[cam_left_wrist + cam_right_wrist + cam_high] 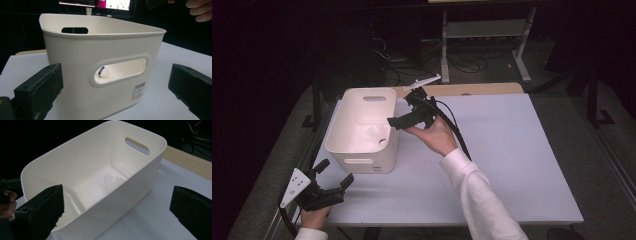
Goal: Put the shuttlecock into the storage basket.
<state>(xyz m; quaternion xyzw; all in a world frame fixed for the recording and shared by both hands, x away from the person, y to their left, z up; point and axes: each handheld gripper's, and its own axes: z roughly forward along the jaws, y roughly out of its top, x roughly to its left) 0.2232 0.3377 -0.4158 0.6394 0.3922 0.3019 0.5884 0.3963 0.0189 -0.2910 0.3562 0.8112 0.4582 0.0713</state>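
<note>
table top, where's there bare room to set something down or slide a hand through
The widest free patch is the table right of the white bin, out to the right and near edges, crossed by the sleeve. A narrow strip lies in front of the bin, bordered by the left gripper. It is crowded at the bin's right rim, where the right gripper hovers.

1 white bin (362,131) on 1 table (512,165). 1 small white cap-like thing (103,72) and 1 clear crumpled thing (113,182) inside the bin. 2 grippers: left (332,175), right (394,121).
</note>
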